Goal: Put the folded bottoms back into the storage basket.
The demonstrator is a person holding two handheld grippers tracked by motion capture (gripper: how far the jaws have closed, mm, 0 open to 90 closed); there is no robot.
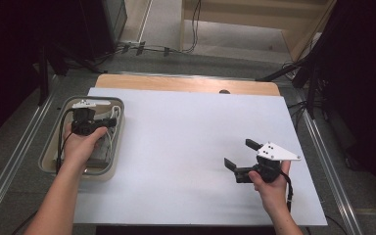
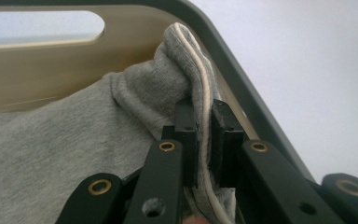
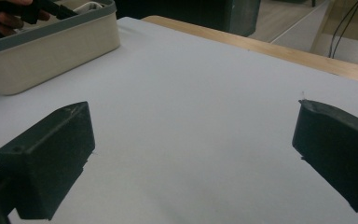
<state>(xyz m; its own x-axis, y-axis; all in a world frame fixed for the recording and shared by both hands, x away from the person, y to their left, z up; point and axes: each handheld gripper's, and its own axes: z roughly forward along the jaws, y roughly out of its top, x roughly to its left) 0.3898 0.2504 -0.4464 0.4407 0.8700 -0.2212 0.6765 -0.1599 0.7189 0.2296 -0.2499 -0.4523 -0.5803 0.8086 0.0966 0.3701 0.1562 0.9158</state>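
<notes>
No readable text, label or number anywhere; far objects blurry

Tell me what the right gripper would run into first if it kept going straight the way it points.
Probably nothing close by. The right gripper, jaws open and empty, points across the bare white board toward the tub at the board's left edge, where the left gripper pinches grey cloth. Depth is hard to judge.
</notes>
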